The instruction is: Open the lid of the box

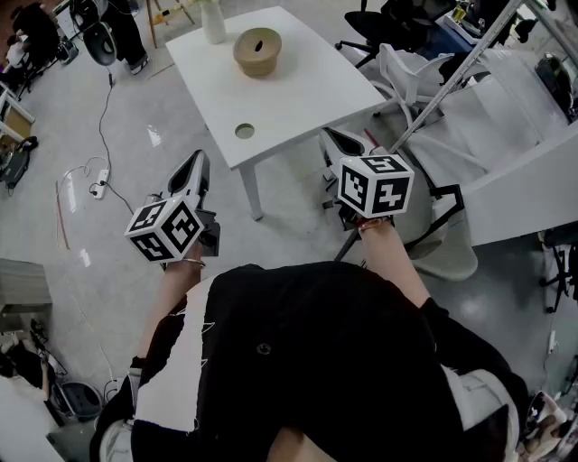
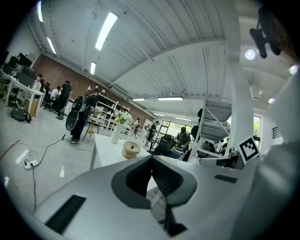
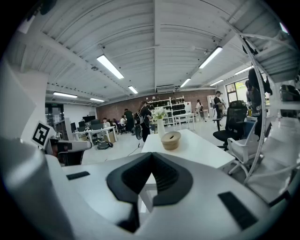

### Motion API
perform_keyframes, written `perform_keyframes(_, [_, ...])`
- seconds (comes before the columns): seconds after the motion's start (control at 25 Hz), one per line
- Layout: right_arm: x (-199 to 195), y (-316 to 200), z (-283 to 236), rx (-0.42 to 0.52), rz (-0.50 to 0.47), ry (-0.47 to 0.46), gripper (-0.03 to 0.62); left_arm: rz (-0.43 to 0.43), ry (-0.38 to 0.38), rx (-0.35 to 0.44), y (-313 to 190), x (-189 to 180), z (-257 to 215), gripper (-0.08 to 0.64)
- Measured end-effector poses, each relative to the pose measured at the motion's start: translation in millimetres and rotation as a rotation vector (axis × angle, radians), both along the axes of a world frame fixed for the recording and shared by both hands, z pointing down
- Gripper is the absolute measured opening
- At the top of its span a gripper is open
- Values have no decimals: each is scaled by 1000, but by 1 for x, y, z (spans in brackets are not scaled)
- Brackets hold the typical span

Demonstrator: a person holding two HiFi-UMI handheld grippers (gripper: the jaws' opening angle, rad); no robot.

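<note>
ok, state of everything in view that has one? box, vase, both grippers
Box: closed, lid on, upright on table, untouched.
Vase: upright, beyond the box.
Left gripper: shut, empty, short of the table.
Right gripper: shut, empty, short of the table.

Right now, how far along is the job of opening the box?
Done: nothing; the lid sits closed on the round box on the white table. In hand: nothing; left gripper and right gripper are both shut, empty, short of the table. Left: reach the box, grip the lid, lift it off.
</note>
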State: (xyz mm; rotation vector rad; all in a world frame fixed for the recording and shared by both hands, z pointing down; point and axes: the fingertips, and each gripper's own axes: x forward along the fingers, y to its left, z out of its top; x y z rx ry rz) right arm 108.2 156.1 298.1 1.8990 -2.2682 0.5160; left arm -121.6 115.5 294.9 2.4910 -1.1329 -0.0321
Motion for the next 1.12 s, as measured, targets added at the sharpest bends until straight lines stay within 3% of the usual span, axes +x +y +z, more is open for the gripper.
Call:
perform_keyframes(0.48, [-17, 9, 18, -34, 33, -34, 5, 31, -2, -26, 6, -13, 16, 11])
perform_keyframes(0.84, [-37, 31, 70, -148, 32, -53, 5, 51, -18, -102, 23, -21, 60, 11])
perform_keyframes(1.0, [-48, 22, 88, -177, 23, -122, 5, 42, -24, -135, 16, -27, 72, 11])
perform_keyframes(1.12, [-46, 3, 92, -181, 11, -122, 5, 30, -6, -133, -1, -27, 71, 11])
